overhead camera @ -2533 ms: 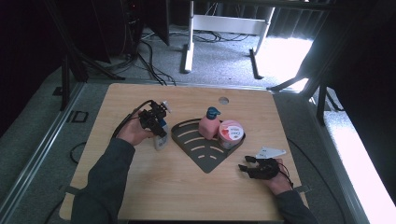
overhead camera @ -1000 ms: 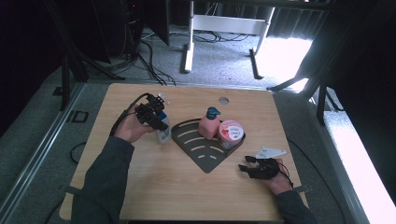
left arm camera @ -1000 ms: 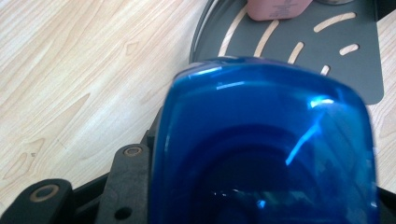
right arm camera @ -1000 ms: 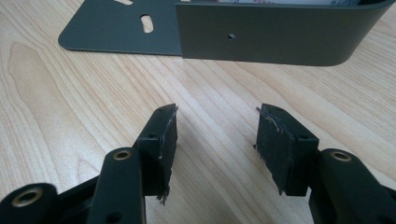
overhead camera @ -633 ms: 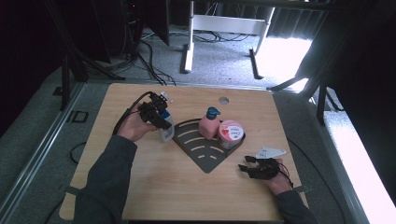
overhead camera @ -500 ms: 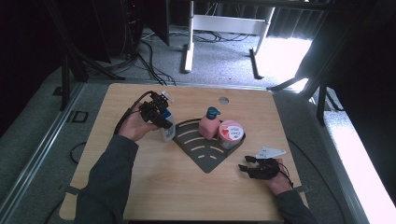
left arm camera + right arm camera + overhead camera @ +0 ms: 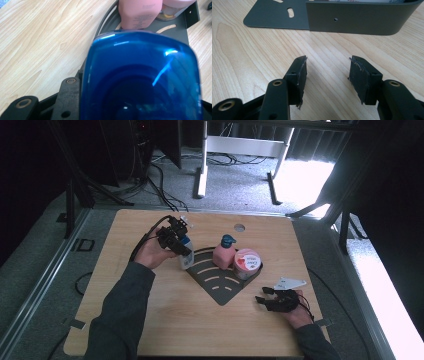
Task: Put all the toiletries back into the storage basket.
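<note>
A white bottle with a blue cap (image 7: 186,259) stands upright at the left edge of the dark grey corner rack (image 7: 220,287), and my left gripper (image 7: 184,251) is shut on its top. In the left gripper view the blue cap (image 7: 140,77) sits between the jaws, with one black finger (image 7: 68,97) beside it. I cannot tell whether the bottle rests on the rack. A pink pump bottle (image 7: 224,254) and a pink jar (image 7: 247,262) stand at the back of the rack. My right gripper (image 7: 265,300) lies on the table to the rack's right, open and empty (image 7: 325,75).
The rack's curved wall (image 7: 352,17) rises just ahead of the right gripper. A round hole (image 7: 239,227) is cut in the wooden tabletop near its far edge. Bare wood (image 7: 190,325) lies in front of the rack. A white desk frame (image 7: 240,145) stands on the floor beyond.
My left hand has carried the blue-capped bottle a little to the right, up to the rack's left edge. The right gripper has kept still.
</note>
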Tool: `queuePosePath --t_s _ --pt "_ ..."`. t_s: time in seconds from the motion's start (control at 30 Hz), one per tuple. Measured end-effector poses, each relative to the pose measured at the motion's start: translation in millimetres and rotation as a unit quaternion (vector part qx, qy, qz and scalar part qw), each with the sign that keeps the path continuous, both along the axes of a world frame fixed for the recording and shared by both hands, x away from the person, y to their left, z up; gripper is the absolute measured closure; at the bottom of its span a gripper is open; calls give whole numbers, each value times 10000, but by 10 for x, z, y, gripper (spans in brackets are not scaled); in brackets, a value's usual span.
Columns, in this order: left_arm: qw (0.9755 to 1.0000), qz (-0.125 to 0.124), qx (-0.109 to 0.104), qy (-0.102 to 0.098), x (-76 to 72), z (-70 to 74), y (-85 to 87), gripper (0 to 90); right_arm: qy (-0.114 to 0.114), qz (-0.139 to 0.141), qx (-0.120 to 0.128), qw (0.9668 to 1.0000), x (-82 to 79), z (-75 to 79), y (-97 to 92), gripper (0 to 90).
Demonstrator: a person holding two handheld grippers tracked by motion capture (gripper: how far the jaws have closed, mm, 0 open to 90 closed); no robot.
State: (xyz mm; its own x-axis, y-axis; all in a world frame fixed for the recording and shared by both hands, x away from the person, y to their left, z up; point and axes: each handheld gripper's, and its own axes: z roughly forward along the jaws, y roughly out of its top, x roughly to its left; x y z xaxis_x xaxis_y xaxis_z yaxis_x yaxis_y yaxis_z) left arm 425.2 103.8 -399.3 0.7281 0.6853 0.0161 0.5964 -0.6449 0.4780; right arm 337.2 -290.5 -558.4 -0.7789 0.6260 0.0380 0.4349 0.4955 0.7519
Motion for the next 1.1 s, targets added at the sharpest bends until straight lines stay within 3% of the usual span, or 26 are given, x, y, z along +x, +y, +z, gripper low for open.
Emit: queuePosePath --t_s 0.67,1.1 --pt "9996 88 -137 -235 85 -45 -177 553 6 4 8 10000 3 0 -3 475" --pt "9995 98 -178 -250 169 -132 -316 552 12 10 15 10000 6 0 -7 475"
